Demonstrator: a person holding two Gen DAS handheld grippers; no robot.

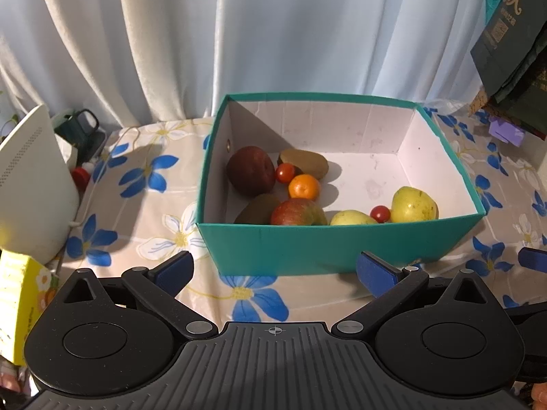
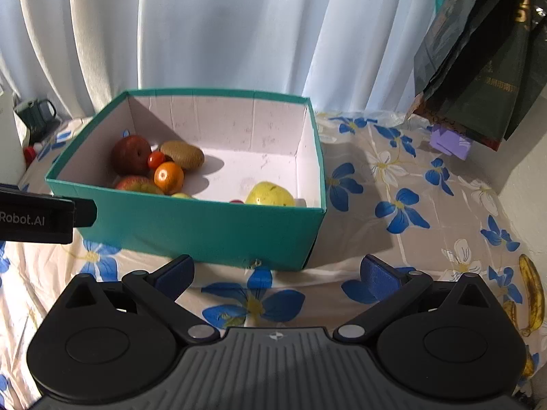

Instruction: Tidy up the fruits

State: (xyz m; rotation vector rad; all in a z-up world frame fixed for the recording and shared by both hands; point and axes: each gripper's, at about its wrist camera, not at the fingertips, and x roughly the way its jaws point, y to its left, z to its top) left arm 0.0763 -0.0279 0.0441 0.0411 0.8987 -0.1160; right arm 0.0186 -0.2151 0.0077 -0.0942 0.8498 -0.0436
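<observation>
A teal box (image 1: 307, 246) (image 2: 191, 225) with a white inside stands on the flowered tablecloth. It holds a dark red apple (image 1: 250, 170) (image 2: 131, 154), kiwis (image 1: 304, 162) (image 2: 183, 154), cherry tomatoes (image 1: 285, 172), an orange (image 1: 303, 186) (image 2: 168, 177), a red-green apple (image 1: 295, 212) and yellow pears (image 1: 413, 205) (image 2: 270, 194). Spotted bananas (image 2: 531, 294) lie on the cloth at the far right. My left gripper (image 1: 275, 268) is open and empty, just short of the box's front wall. My right gripper (image 2: 277, 271) is open and empty, in front of the box's right corner.
A white appliance (image 1: 30, 184), a green mug (image 1: 80, 130) and a yellow carton (image 1: 18, 304) stand at the left. Dark bags (image 2: 478, 68) hang at the upper right above a purple object (image 2: 449, 143). Curtains hang behind the table.
</observation>
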